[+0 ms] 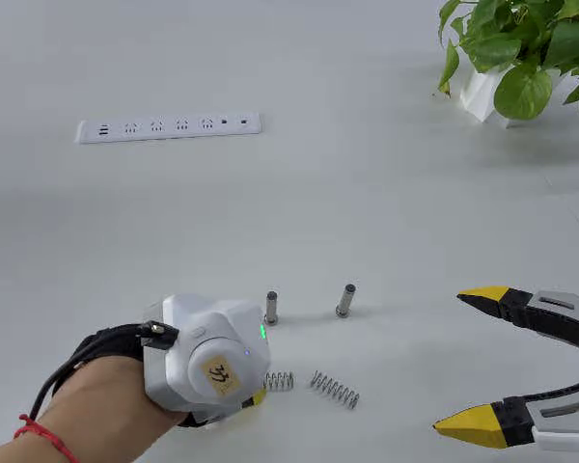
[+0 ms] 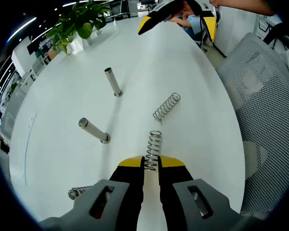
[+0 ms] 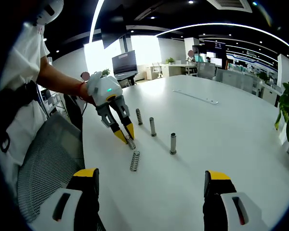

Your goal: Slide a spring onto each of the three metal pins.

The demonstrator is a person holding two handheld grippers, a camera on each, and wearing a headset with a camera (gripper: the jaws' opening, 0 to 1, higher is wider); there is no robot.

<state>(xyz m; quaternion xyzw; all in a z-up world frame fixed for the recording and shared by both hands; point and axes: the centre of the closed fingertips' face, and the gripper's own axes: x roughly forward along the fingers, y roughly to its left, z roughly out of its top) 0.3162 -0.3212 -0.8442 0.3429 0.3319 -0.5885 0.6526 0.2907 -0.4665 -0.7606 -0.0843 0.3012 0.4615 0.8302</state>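
— Head view first: where is your left gripper (image 1: 258, 394)?
— Low at the left of the white tabletop (image 1: 367, 193), with your hand (image 1: 111, 381) behind its white body. Its yellow-tipped jaws stand narrow, pinched on one end of a small coiled steel spring (image 1: 278, 381) that lies on the table.
— Does the left gripper view agree?
— Yes. The pinched spring runs straight forward from between your tips. A second, loose steel spring (image 2: 166, 106) lies on the table beyond it and a little to the right, apart from it.
— And the pins?
— Two short bare metal pins stand upright. The nearer pin (image 1: 271, 308) is just past your left gripper, and the farther pin (image 1: 345, 300) is beside it, towards your right gripper (image 1: 475, 357). Neither carries a spring.
— A third?
— In the right gripper view an upright coil (image 3: 138, 116) stands just behind your left gripper. I cannot tell whether a pin is inside it.
— Your right gripper?
— It hangs over the table's right side, well apart from the springs and touching nothing, with its jaws spread wide.
— Anything else?
— A white power strip (image 1: 169, 126) lies at the far left, and a green leafy plant in a white pot (image 1: 521, 58) stands at the far right.
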